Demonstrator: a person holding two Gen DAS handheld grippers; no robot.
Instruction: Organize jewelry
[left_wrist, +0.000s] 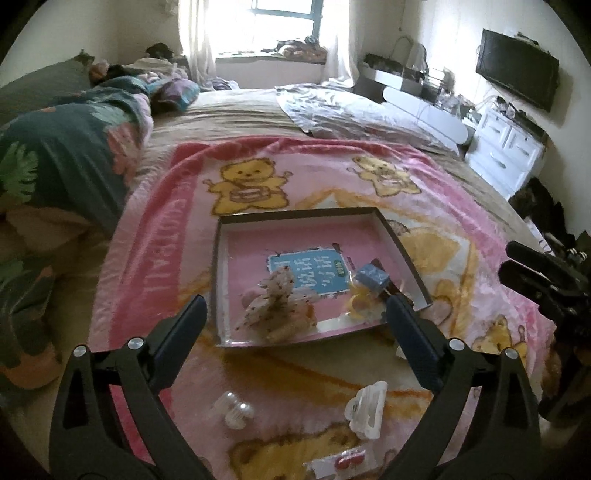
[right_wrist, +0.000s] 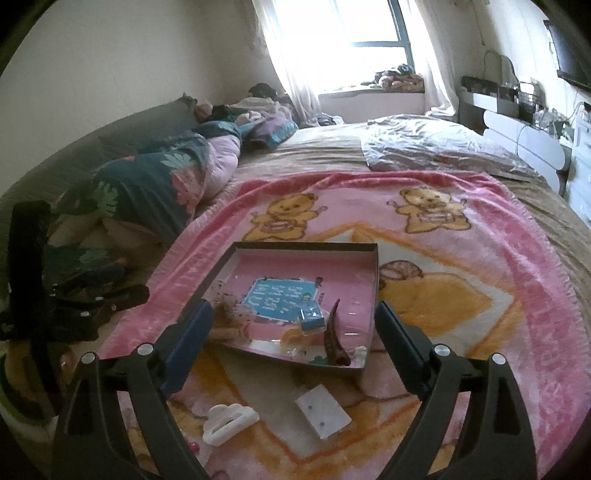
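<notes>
A shallow pink-lined box (left_wrist: 400, 242) (right_wrist: 373, 295) lies on a pink bear blanket. In it are a speckled fabric hair piece (left_wrist: 275, 308), a small blue box (left_wrist: 372, 277) (right_wrist: 311, 316), a yellow ring-like piece (left_wrist: 357, 306) and a brown claw clip (right_wrist: 335, 338). In front of the box lie a white claw clip (left_wrist: 366, 408) (right_wrist: 229, 422), a clear beaded piece (left_wrist: 234, 408), a white earring card (right_wrist: 323, 410) and a card with red studs (left_wrist: 345, 459). My left gripper (left_wrist: 295, 308) is open and empty above the box's near edge. My right gripper (right_wrist: 293, 319) is open and empty above the box.
The blanket (left_wrist: 155, 236) covers a bed with a floral duvet (left_wrist: 62, 162) at the left and a white sheet (left_wrist: 354, 110) at the back. A white dresser (left_wrist: 506, 147) and wall TV (left_wrist: 517, 70) stand at the right.
</notes>
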